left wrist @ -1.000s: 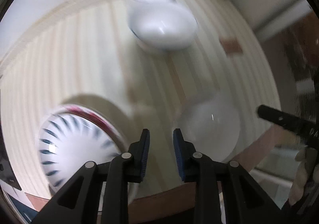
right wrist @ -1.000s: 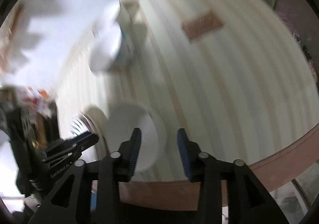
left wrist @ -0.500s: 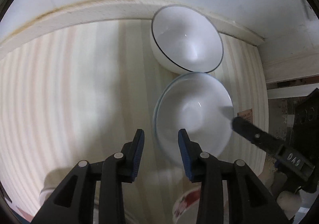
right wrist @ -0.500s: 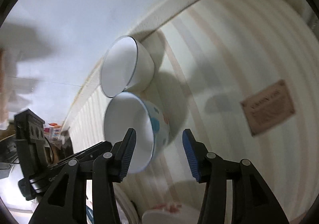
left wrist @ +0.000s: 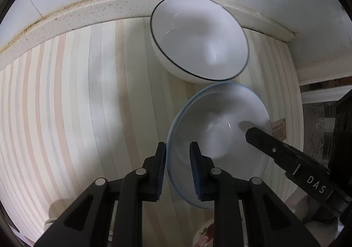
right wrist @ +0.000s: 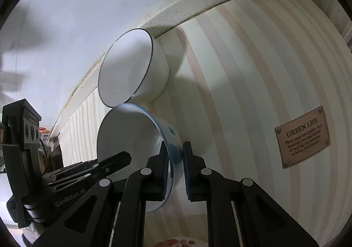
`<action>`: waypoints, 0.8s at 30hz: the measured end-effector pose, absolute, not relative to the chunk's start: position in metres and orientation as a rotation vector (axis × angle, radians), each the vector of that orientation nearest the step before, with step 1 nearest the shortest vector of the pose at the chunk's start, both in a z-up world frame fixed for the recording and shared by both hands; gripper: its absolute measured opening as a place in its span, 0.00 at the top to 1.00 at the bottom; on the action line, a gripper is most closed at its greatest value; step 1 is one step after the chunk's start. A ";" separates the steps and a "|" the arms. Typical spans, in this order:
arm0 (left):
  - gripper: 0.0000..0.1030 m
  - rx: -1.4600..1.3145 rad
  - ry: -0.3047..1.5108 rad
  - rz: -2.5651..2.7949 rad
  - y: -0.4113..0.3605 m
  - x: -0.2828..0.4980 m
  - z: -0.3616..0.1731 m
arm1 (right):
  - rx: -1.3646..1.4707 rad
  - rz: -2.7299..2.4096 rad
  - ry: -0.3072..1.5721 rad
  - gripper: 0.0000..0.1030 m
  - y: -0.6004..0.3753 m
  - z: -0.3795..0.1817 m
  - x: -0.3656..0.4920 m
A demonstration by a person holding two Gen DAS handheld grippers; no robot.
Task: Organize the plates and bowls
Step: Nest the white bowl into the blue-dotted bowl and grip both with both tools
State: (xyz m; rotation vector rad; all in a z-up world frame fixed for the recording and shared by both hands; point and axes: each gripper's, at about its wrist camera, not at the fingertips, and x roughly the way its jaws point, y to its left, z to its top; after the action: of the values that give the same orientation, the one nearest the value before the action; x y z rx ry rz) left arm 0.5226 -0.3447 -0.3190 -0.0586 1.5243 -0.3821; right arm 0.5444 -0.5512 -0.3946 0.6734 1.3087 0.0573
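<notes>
A white bowl with a pale blue rim and blue dots (left wrist: 217, 128) (right wrist: 136, 137) stands on the striped tabletop. Behind it, touching, is a white bowl with a thin dark rim (left wrist: 198, 38) (right wrist: 129, 71) against the wall ledge. My left gripper (left wrist: 176, 159) straddles the blue-rimmed bowl's left rim, jaws close on either side, slightly apart from it. My right gripper (right wrist: 175, 159) straddles the opposite rim, its jaws pressed on the wall of the bowl. The right gripper's finger (left wrist: 264, 137) shows inside the bowl in the left wrist view.
A speckled wall ledge (left wrist: 88, 13) borders the table at the back. A brown "GREEN LIFE" label (right wrist: 303, 134) lies on the cloth to the right. A dish with red flower print (left wrist: 206, 233) (right wrist: 176, 242) sits near the front edge.
Both grippers have moved forward onto the blue-rimmed bowl. The jaws of both have narrowed around its opposite rims. The bowls have not moved.
</notes>
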 end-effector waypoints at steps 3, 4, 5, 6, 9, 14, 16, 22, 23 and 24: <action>0.81 -0.034 1.513 -0.400 -0.347 0.515 -0.301 | 0.659 0.063 1.296 0.86 -0.553 -0.385 0.539; 0.81 -0.030 1.505 -0.405 -0.352 0.511 -0.296 | 0.657 0.064 1.290 0.86 -0.555 -0.380 0.536; 0.81 -0.021 1.497 -0.411 -0.353 0.509 -0.290 | 0.655 0.066 1.284 0.86 -0.555 -0.374 0.532; 0.81 -0.009 1.488 -0.419 -0.353 0.505 -0.284 | 0.655 0.070 1.277 0.86 -0.556 -0.366 0.528; 0.81 0.009 1.463 -0.443 -0.356 0.493 -0.264 | 0.642 0.073 1.258 0.86 -0.560 -0.346 0.512; 0.81 0.042 1.442 -0.483 -0.357 0.465 -0.234 | 0.626 0.075 1.228 0.86 -0.554 -0.315 0.479; 0.81 0.060 1.440 -0.492 -0.355 0.454 -0.227 | 0.625 0.078 1.223 0.86 -0.559 -0.307 0.462; 0.81 0.098 1.451 -0.511 -0.357 0.417 -0.225 | 0.647 0.071 1.221 0.86 -0.557 -0.298 0.412; 0.81 0.103 1.455 -0.513 -0.357 0.413 -0.227 | 0.652 0.071 1.226 0.86 -0.556 -0.300 0.403; 0.81 0.108 1.462 -0.516 -0.356 0.409 -0.229 | 0.659 0.069 1.230 0.86 -0.556 -0.302 0.398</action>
State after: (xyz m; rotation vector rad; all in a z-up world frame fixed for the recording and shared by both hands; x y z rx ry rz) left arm 0.4094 -0.3560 -0.2288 0.1079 1.4619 -0.5163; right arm 0.3975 -0.5558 -0.3020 0.6588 1.2295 0.0690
